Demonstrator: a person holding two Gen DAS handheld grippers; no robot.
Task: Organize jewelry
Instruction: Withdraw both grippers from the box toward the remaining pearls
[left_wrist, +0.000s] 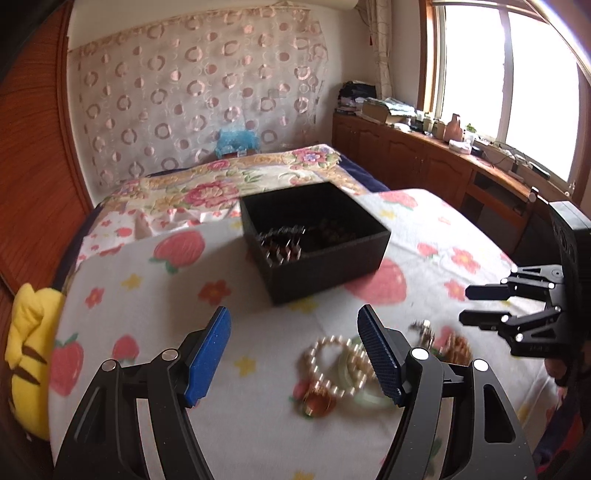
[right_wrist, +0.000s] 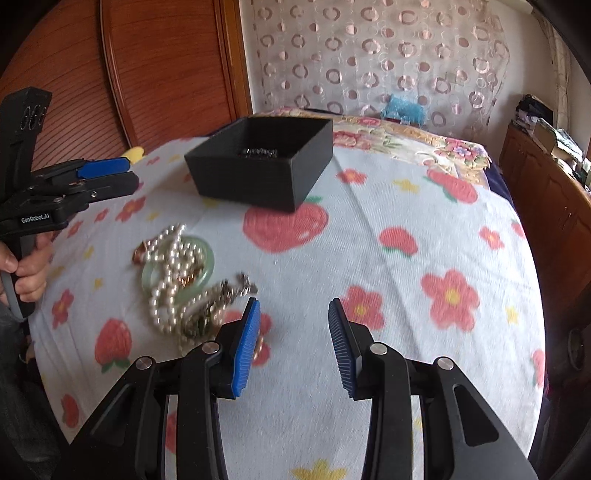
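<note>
A black open box (left_wrist: 314, 240) sits on the strawberry-print cloth and holds some dark jewelry; it also shows in the right wrist view (right_wrist: 260, 166). A pile of jewelry lies in front of it: a pearl necklace (left_wrist: 325, 362) (right_wrist: 168, 280), a pale green bangle (right_wrist: 208, 258) and a metal chain (right_wrist: 221, 295). My left gripper (left_wrist: 293, 350) is open and empty, just above and left of the pile. My right gripper (right_wrist: 293, 339) is open and empty, right of the pile. Each gripper shows in the other's view, the right (left_wrist: 476, 306) and the left (right_wrist: 125, 175).
The cloth (right_wrist: 406, 258) covers a rounded surface that drops off at the edges. A floral quilt (left_wrist: 221, 184) lies behind the box. A yellow plush toy (left_wrist: 29, 350) is at the left edge. Wooden cabinets (left_wrist: 424, 155) run under the window.
</note>
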